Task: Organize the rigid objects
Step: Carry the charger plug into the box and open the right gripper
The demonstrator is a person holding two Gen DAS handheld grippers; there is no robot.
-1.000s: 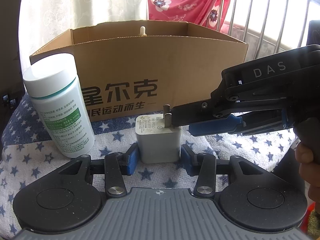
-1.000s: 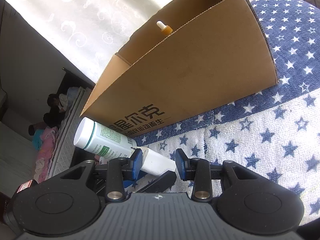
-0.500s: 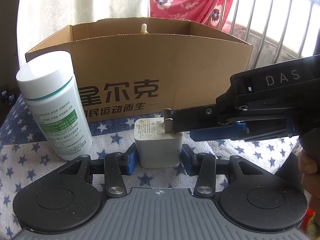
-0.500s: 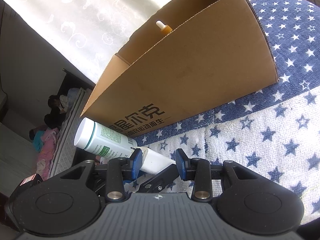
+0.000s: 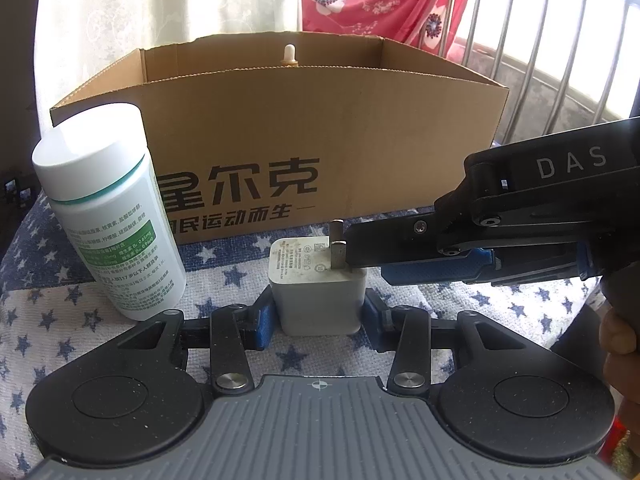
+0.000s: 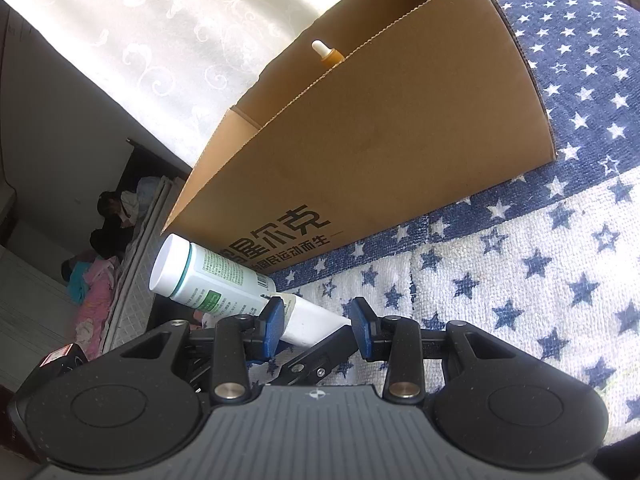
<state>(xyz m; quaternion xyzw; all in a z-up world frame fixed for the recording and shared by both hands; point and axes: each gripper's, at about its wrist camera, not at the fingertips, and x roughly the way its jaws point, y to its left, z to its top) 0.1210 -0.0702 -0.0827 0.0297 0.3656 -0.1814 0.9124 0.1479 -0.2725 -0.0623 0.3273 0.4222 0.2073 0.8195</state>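
Observation:
A white charger (image 5: pixel 318 300) stands prongs-up on the star-print cloth, in front of a cardboard box (image 5: pixel 320 128). My left gripper (image 5: pixel 318 312) has its blue pads against the charger's two sides. My right gripper (image 5: pixel 364 260) reaches in from the right, one finger lying across the charger's top beside the prongs. In the right wrist view the charger (image 6: pixel 316 320) fills the gap between the pads of the right gripper (image 6: pixel 318 316). A white pill bottle (image 5: pixel 116 220) with a green label stands to the left. In the right wrist view that bottle (image 6: pixel 208 276) shows just beyond the charger.
The box (image 6: pixel 400 140) is open-topped, and a small dropper bottle (image 5: pixel 289 54) shows over its rim. Metal railings and a red floral cloth are behind it. A hand (image 5: pixel 620 332) holds the right gripper at the right edge. The cloth's left edge drops off beside the bottle.
The left gripper has edged forward a little and its pads have drawn in against the charger's sides. The right gripper and the charger have stayed put.

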